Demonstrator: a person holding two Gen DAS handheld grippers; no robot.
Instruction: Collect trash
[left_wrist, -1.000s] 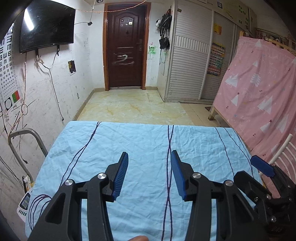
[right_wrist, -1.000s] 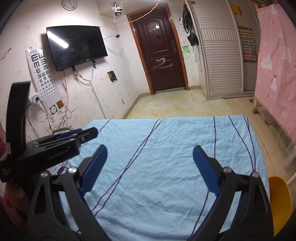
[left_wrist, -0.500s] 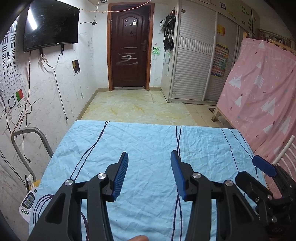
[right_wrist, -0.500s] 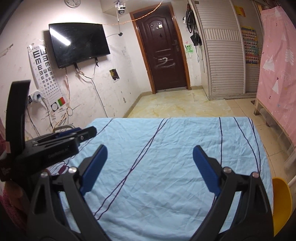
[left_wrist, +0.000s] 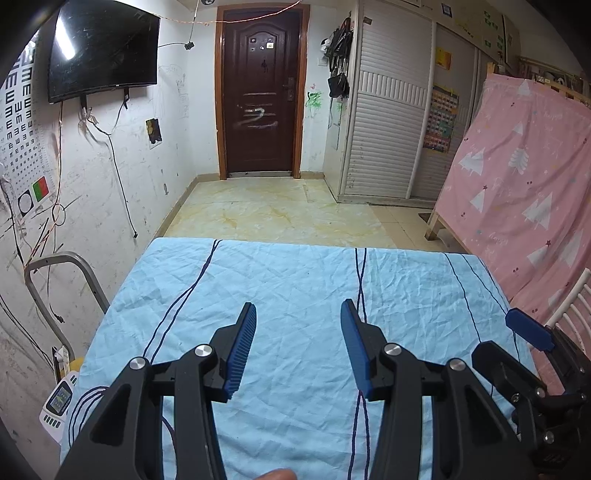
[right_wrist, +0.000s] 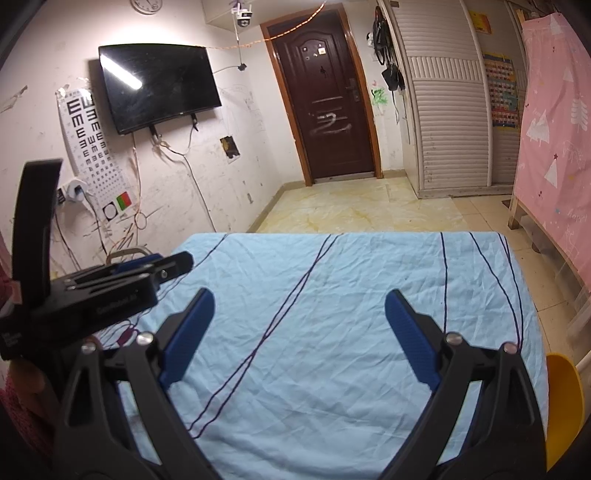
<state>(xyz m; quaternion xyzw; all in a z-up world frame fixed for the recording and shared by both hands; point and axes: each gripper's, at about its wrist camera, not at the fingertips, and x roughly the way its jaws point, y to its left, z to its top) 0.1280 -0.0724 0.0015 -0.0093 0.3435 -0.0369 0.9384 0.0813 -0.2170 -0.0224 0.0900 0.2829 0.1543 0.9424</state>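
Though apart — both tools (left_wrist: 297, 341) (right_wrist: 299, 336) empty.

eye chart (right_wrist: 90, 125) on left wall: we read rows of the letter E, turned various ways | brown door (right_wrist: 327, 99): white scrawl like "2" | left gripper (right_wrist: 147, 273) body: embossed lettering, too blurred for us to read

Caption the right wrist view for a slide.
Open right tongs above a bare blue cloth, left tongs alongside.
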